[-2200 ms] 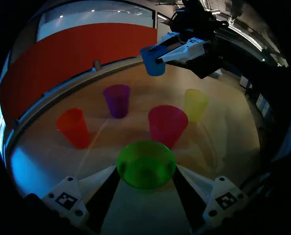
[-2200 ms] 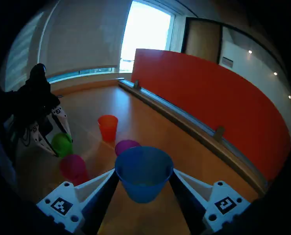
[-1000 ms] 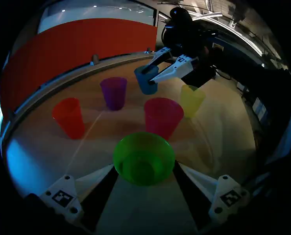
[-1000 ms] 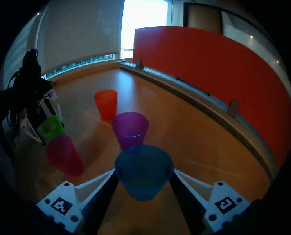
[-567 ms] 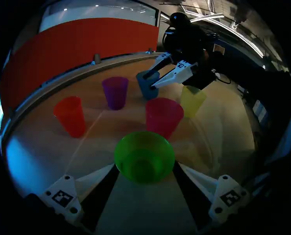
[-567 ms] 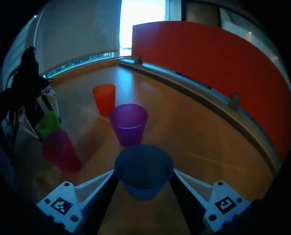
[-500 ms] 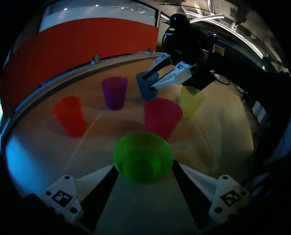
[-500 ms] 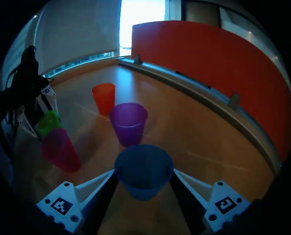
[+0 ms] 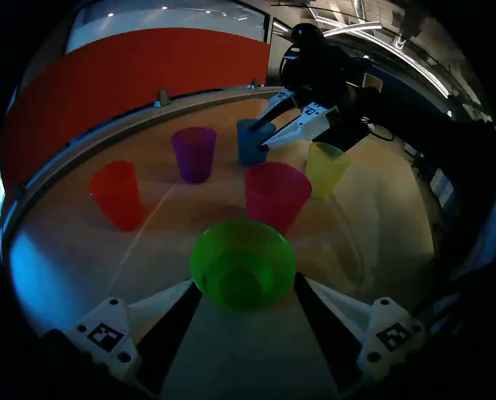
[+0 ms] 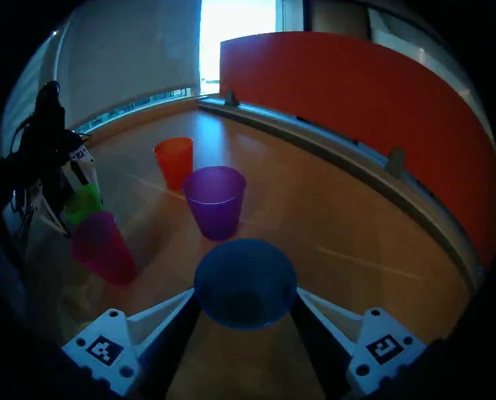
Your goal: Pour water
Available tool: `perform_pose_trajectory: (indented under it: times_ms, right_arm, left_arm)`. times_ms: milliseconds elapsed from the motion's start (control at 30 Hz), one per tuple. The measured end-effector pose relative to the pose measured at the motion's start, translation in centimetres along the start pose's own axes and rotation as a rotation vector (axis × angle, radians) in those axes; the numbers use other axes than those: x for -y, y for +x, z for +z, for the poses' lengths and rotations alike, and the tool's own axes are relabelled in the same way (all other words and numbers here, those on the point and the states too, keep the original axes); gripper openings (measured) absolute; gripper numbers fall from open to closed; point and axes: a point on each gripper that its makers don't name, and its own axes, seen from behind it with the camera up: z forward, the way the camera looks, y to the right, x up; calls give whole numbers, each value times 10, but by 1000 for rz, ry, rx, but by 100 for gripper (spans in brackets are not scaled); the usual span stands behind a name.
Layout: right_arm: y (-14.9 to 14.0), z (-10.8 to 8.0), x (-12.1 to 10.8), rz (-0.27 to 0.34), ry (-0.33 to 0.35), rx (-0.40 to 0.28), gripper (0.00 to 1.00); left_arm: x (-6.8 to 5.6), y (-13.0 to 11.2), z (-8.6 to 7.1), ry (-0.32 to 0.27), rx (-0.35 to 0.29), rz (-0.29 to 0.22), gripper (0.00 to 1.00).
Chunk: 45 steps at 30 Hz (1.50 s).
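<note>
Your left gripper [image 9: 244, 288] is closed on the green cup [image 9: 242, 257], one finger pressed against each side, and the cup is upright in front of you.

Sweeping the table [image 9: 61, 267] from the left, you have the orange cup [image 9: 118, 195], the purple cup [image 9: 194, 153] and the blue cup [image 9: 251, 141]. The pink cup [image 9: 277, 197] stands nearer you, and the yellow cup [image 9: 325, 168] is farthest right. All are upright and apart from one another.

Your right gripper [image 10: 245, 297] has its jaws closed on the blue cup, with both fingers against its wall. In the left gripper view that cup looks set down near the purple one, or a hair above the wood; I can't tell which.

No cup is tipped and no stream of water shows. The light is too dim to make out a water level in either the green cup or the blue one, so I can't tell you whether the pour is done. If it isn't, you have yet to lift one held cup, bring it over the other and tilt it. If it is, only letting go remains.
</note>
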Motion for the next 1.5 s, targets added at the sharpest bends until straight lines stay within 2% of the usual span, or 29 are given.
perform_pose_trajectory:
  times_ms: [300,600,867,1167,1500]
  right_arm:
    - [-8,-12,-3,30,-4,-1,96]
    - [-22,-33,-4,44,-22,0,96]
    - [-36,-58,-6,65,-61,-1,96]
    - [-39,-89,-3,88,-108,-30,96]
    - [-32,-124,14,105,-153,-87,96]
  left_arm:
    - [0,-3,-3,3,10,-3,100]
    - [-3,-9,-11,12,15,-3,100]
    - [-5,-12,-27,32,-1,-26,100]
    - [-7,-14,-48,70,-26,-35,99]
    - [-6,-4,-73,125,-98,-49,100]
